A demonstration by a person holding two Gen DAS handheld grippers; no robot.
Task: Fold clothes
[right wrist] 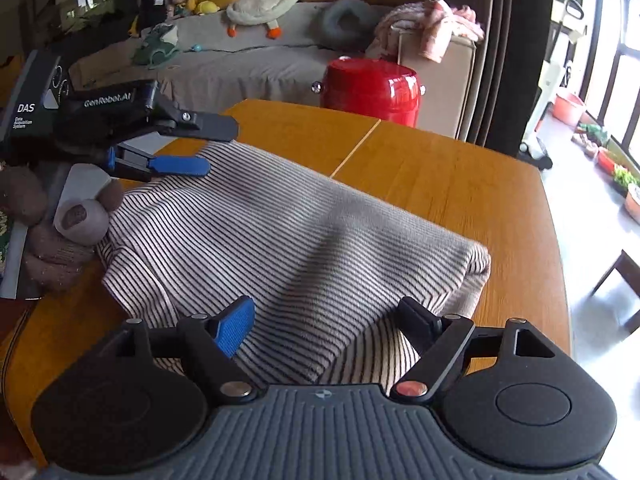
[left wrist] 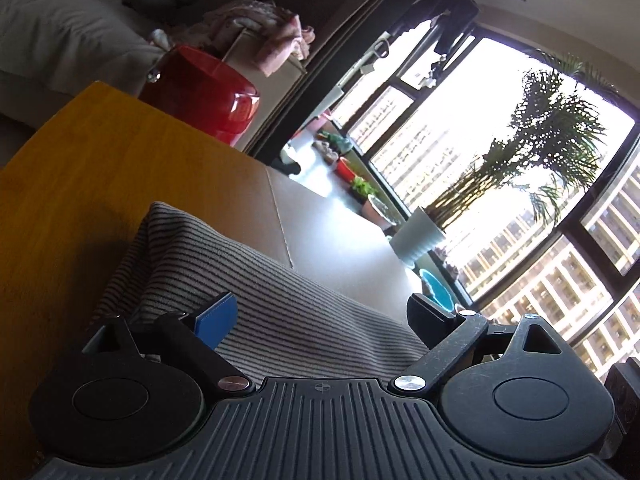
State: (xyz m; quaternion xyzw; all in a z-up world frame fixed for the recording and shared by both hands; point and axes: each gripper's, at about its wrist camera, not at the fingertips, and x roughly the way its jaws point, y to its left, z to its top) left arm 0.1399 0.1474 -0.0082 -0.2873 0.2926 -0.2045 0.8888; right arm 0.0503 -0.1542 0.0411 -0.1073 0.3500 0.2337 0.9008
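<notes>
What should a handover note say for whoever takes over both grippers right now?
Left gripper: open, holding nothing, at the far left edge of the striped top.
Right gripper: open, holding nothing, over the near edge.
The top lies on the wooden table, already folded into a thick bundle; a loose flap shows at the near side.
Left: tidy or finish the last fold. No other garment to fold shows on the table.

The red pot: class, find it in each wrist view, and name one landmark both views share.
Left wrist: red pot upper left, beyond the table's far edge.
Right wrist: red pot top centre, behind the table.
Shared landmark: pink cloth on the box behind the pot.
</notes>
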